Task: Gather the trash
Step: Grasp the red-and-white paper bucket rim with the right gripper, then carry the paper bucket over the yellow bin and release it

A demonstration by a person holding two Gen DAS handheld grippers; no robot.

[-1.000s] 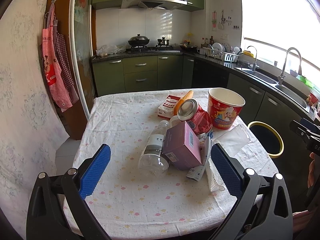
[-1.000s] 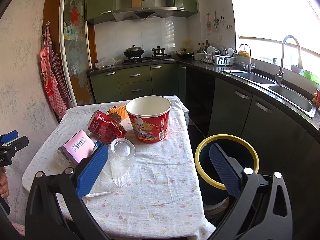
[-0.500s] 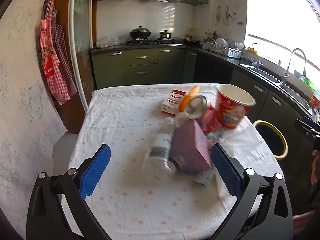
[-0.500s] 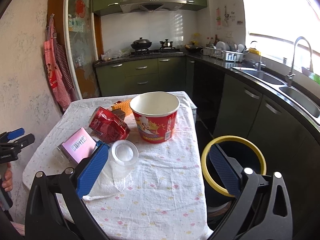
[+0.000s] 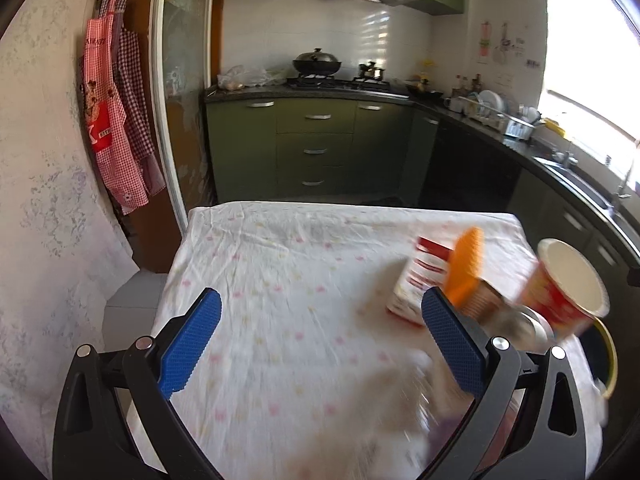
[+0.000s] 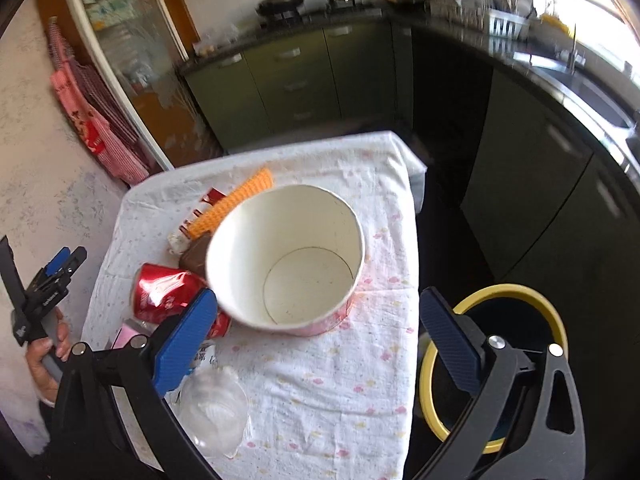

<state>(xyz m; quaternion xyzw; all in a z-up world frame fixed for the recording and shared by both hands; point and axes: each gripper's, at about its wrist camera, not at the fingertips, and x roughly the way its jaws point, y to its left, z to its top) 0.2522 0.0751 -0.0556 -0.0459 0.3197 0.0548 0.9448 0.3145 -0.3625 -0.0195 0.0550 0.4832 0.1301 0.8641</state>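
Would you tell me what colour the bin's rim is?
Yellow; the bin shows best in the right wrist view.

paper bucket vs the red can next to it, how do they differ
The paper bucket stands upright with its mouth open and white inside bare; the red can lies on its side, crumpled. The bucket is clearly bigger and wider than the can. Both rest on the tablecloth, touching or nearly so, and both show red outside.
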